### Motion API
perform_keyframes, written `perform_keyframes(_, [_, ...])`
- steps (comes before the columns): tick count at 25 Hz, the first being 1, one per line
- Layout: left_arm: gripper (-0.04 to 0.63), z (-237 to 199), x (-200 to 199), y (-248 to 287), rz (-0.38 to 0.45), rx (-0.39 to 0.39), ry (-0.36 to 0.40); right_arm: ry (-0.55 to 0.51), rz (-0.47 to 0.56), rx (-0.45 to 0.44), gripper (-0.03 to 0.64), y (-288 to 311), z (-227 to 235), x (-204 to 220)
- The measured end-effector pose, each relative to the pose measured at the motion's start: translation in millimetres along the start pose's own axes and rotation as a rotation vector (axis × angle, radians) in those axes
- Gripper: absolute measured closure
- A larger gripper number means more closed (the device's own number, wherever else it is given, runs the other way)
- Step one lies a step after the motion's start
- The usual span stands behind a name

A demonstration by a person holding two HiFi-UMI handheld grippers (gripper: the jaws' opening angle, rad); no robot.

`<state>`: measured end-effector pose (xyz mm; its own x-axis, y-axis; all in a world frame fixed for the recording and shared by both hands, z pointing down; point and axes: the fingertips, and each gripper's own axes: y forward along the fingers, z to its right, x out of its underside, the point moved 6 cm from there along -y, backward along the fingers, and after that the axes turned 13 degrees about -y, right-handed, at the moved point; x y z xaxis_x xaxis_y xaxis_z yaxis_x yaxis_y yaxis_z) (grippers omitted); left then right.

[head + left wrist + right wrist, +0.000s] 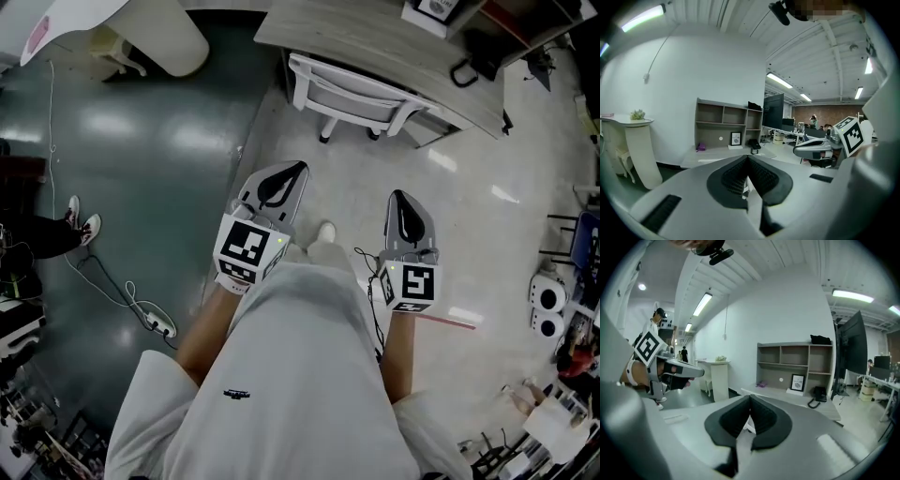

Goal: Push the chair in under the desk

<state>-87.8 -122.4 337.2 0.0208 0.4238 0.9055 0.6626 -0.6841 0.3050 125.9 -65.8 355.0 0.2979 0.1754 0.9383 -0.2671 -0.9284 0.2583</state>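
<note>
So the chair is up at the top of the head view. It's white, on casters, with its backrest facing the person and its seat tucked partway under the front edge of the desk. The casters sit on the pale speckled part of the floor, just right of where it turns dark green.

Neither claw is touching it. The left claw and right claw are side by side in front of the person's waist, both pointing roughly toward the chair and well short of it. Each claw's own view shows the black ribbed pads pressed flat together with nothing between them, so both are closed and empty.

On the desk there's a black phone with a curly cord near the right end, and a small picture frame further back. The left gripper view also shows a grey shelf unit standing on the back of the desk against the white wall, with the frame and phone in front of it.

Off to the left is a white curved pedestal thing on the green floor. A white power strip lies on the floor near the person's left leg with a thin cable trailing off it. Someone else's sneakers poke in at the left edge.
</note>
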Motion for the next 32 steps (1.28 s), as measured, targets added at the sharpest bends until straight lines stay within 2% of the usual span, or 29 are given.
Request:
perform_keyframes(3, [0.589, 5.8, 3.0, -16.7, 0.016, -0.011, -0.013, 0.033, 0.029, 0.022, 0.604, -12.5, -9.0, -4.0])
perform_keyframes(8, [0.589, 9.3, 3.9, -38.9, 0.053, -0.019, -0.097, 0.028, 0.044, 0.049, 0.606, -27.4, -17.2, -8.4])
perform_keyframes(14, [0.589, 20.9, 3.4, -49.5, 0.068, -0.034, -0.068, -0.015, 0.068, 0.068, 0.606, -36.2, -10.0, -17.2])
perform_keyframes(32, [0.589, 29.5, -0.2, -45.9, 0.115, -0.072, -0.042, -0.057, 0.080, 0.012, 0.606, -22.9, 3.3, -18.9])
